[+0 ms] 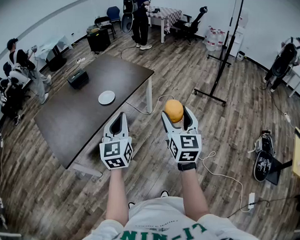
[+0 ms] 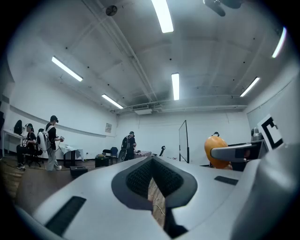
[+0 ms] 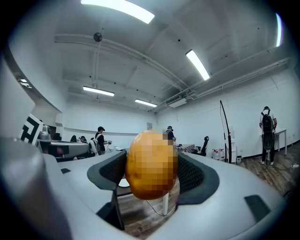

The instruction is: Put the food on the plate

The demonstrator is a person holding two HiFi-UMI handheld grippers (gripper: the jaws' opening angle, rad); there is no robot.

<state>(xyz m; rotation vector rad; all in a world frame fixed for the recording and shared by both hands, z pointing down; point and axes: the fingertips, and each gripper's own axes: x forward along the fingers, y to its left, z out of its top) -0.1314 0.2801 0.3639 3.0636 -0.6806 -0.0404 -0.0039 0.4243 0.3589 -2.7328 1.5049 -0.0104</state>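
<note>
A round orange piece of food (image 1: 173, 110) is held up in the air over the wooden floor, with my right gripper (image 1: 174, 114) shut on it. In the right gripper view the food (image 3: 151, 164) fills the gap between the two dark pads (image 3: 194, 174). My left gripper (image 1: 118, 122) is beside it at the left, jaws together and empty; in its own view the pads (image 2: 161, 180) meet with only a thin slit. The white plate (image 1: 106, 97) lies on the dark table (image 1: 79, 123), ahead and to the left of both grippers.
A black box (image 1: 78, 78) sits on the table beyond the plate. Seated people (image 1: 17, 70) are at the far left and a person (image 1: 139, 16) stands at the back. A black pole stand (image 1: 220, 70) and floor cables (image 1: 222, 171) lie to the right.
</note>
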